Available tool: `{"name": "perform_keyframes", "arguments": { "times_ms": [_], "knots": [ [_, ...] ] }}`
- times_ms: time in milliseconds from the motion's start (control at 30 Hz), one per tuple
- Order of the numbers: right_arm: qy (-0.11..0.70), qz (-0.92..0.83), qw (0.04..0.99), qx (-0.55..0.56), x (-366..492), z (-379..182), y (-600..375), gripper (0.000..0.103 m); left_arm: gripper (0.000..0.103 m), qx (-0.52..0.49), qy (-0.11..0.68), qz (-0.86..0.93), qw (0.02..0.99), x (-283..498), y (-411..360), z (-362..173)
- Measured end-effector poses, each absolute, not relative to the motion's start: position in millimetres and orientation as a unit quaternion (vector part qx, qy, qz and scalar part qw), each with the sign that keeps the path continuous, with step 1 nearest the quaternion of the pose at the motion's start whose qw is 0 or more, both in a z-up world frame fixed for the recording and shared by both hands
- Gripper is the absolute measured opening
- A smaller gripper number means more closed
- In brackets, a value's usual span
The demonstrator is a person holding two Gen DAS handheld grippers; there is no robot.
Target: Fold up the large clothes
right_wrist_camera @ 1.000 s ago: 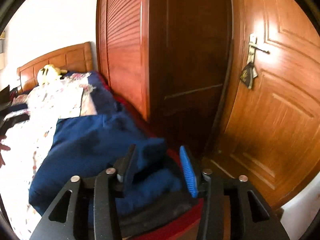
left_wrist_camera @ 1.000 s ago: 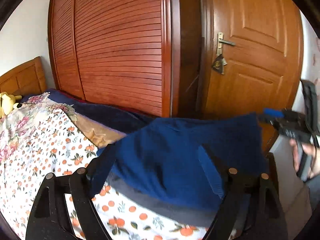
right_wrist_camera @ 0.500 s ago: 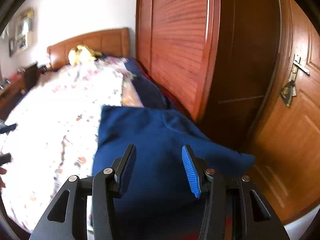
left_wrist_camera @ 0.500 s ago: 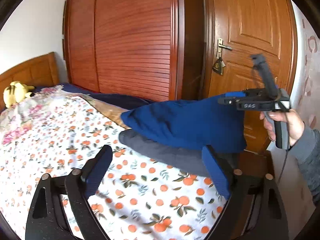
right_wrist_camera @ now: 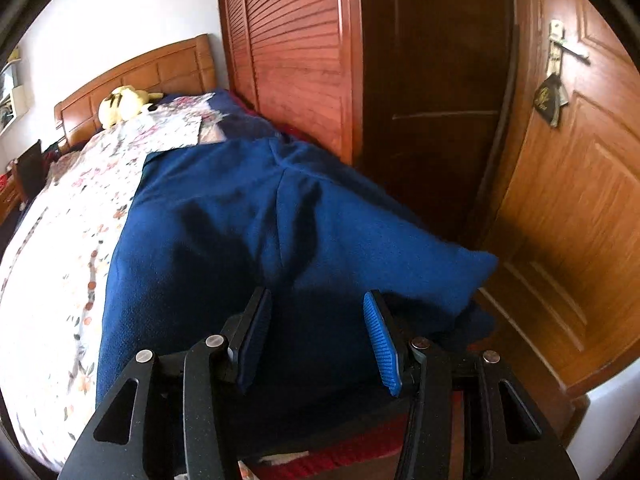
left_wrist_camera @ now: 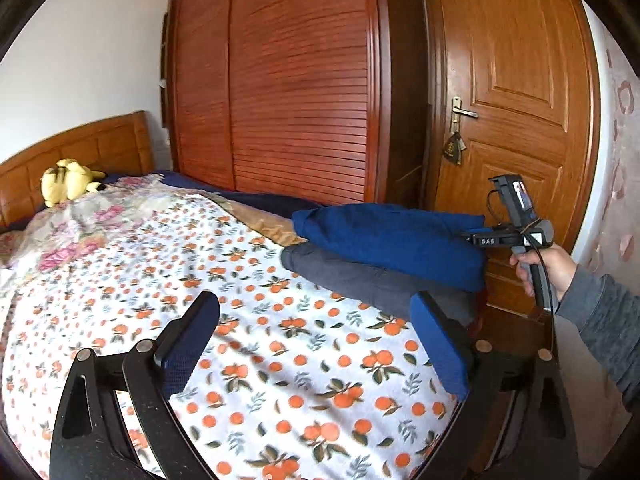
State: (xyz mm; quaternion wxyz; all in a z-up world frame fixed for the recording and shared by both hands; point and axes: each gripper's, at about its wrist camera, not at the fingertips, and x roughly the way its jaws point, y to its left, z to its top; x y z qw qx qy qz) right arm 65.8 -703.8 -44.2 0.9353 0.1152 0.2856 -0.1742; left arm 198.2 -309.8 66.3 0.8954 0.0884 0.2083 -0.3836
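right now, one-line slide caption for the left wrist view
Open left gripper hovers over the orange-print bedspread, facing the folded blue garment at the bed's far corner.

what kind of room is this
Most likely a bedroom: a bed with a wooden headboard, a louvred wardrobe beside it, and a plush toy near the headboard.

Only readable text: "DAS" in white letters on the black body of the right gripper (left_wrist_camera: 476, 236), seen from the left wrist view. The tag (left_wrist_camera: 452, 150) hanging from the door handle (left_wrist_camera: 464, 112) carries a gold emblem, too small to read. The right wrist view shows no legible text.
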Motion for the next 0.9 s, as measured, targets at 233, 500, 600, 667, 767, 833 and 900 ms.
{"name": "perform_keyframes", "arguments": {
  "times_ms": [233,500,600,667,767,833,900],
  "knots": [
    [0.245,-0.17,0.95,0.09,47,-11,-637,0.049,0.096,0.089,0.209,-0.34,0.912,176,-268,69],
    [0.206,-0.085,0.973,0.06,25,13,-526,0.06,0.096,0.081,0.217,-0.286,0.93,163,-224,57],
    [0.199,-0.052,0.977,0.057,29,13,-489,0.066,0.096,0.076,0.217,-0.268,0.935,162,-206,53],
    [0.198,-0.038,0.978,0.056,33,7,-469,0.069,0.096,0.071,0.22,-0.261,0.937,162,-194,49],
    [0.199,-0.02,0.978,0.055,39,0,-445,0.07,0.096,0.065,0.233,-0.245,0.939,167,-179,41],
    [0.2,-0.014,0.978,0.055,44,-3,-430,0.07,0.096,0.064,0.242,-0.23,0.94,172,-170,33],
    [0.202,-0.009,0.978,0.051,49,-7,-417,0.07,0.096,0.063,0.251,-0.219,0.941,176,-162,24]
  ]
}}
